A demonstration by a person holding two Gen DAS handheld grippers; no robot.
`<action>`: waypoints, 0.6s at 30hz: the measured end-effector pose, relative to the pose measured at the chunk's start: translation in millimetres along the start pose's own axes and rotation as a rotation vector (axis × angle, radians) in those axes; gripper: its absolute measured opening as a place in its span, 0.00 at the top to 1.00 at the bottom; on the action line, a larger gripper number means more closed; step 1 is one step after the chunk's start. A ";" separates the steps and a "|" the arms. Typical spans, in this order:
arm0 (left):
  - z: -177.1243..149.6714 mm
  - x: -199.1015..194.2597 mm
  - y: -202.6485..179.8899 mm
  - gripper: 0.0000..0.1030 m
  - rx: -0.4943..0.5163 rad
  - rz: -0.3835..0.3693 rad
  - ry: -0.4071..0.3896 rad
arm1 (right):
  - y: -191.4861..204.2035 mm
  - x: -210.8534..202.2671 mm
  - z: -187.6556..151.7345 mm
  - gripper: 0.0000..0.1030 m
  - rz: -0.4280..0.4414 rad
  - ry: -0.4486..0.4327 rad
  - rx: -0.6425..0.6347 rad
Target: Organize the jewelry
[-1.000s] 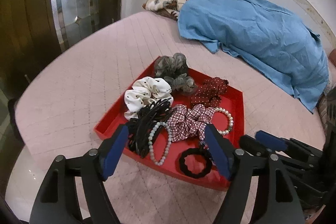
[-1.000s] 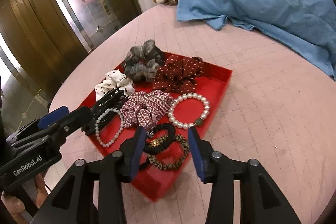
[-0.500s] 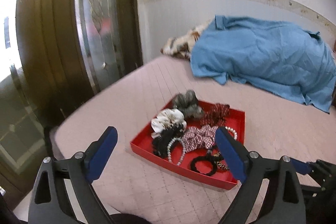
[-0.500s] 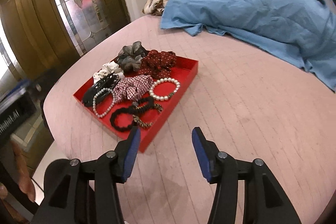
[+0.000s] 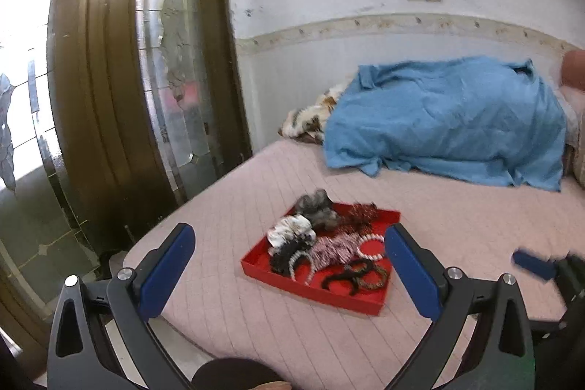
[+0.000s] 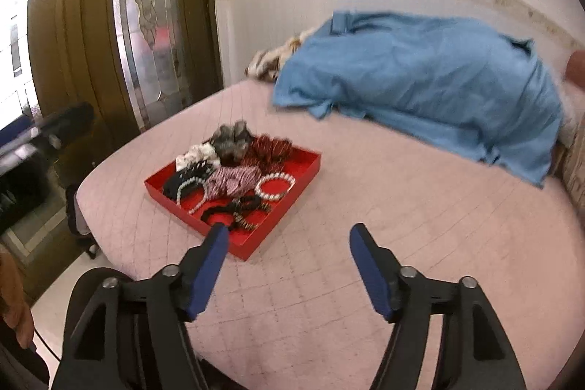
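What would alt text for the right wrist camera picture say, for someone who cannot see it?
A red tray of scrunchies, bead bracelets and hair ties sits on a pink quilted bed, seen from behind the right tool, whose blue-padded jaws are opening with nothing between them. A rumpled blue cloth lies at the far side, and a glass-panelled wooden door stands to the left.

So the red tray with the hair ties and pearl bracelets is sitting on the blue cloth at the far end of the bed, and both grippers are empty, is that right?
Not quite. The red tray sits on the bare pink bedcover, well apart from the blue cloth, as the right wrist view shows. The rest holds: the hair ties and pearl bracelets lie in it, and the left gripper and right gripper hold nothing, their jaws opening.
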State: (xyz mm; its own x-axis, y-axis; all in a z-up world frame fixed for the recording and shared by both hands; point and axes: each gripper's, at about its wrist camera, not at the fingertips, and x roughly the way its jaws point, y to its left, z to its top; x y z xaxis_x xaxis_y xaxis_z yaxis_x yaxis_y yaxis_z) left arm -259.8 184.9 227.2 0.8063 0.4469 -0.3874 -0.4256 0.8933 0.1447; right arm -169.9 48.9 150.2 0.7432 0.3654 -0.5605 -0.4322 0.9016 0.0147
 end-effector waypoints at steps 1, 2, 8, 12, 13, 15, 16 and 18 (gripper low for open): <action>-0.9 1.6 -5.4 0.00 0.020 -0.017 0.021 | -1.8 -3.5 0.7 0.25 -0.013 -0.013 -0.002; -2.1 1.4 -9.3 0.00 0.034 -0.030 0.033 | -4.7 -9.3 0.8 0.24 -0.031 -0.029 -0.001; -16.6 6.2 -19.9 0.00 0.067 -0.062 0.072 | -21.5 -21.4 -5.4 0.22 -0.076 -0.048 0.047; -25.8 13.7 -16.7 0.00 0.060 -0.069 0.123 | -24.9 -17.0 -12.9 0.20 -0.079 -0.026 0.057; -28.0 14.1 -15.2 0.00 0.053 -0.069 0.132 | -25.8 -16.0 -15.2 0.19 -0.080 -0.021 0.063; -31.1 16.1 -11.9 0.00 0.042 -0.073 0.147 | -27.3 -9.5 -18.8 0.19 -0.080 0.000 0.073; -32.3 17.1 -10.3 0.00 0.038 -0.073 0.150 | -27.4 -8.8 -20.4 0.19 -0.081 0.007 0.073; -34.5 20.2 -7.8 0.00 0.028 -0.072 0.157 | -25.4 -5.2 -23.0 0.19 -0.082 0.024 0.061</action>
State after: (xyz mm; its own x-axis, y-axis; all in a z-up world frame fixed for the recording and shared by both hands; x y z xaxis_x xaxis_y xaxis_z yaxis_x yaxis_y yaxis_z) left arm -254.3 185.3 186.9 0.7593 0.3706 -0.5349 -0.3554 0.9247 0.1361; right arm -174.6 18.8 133.7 0.7622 0.2848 -0.5814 -0.3378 0.9410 0.0181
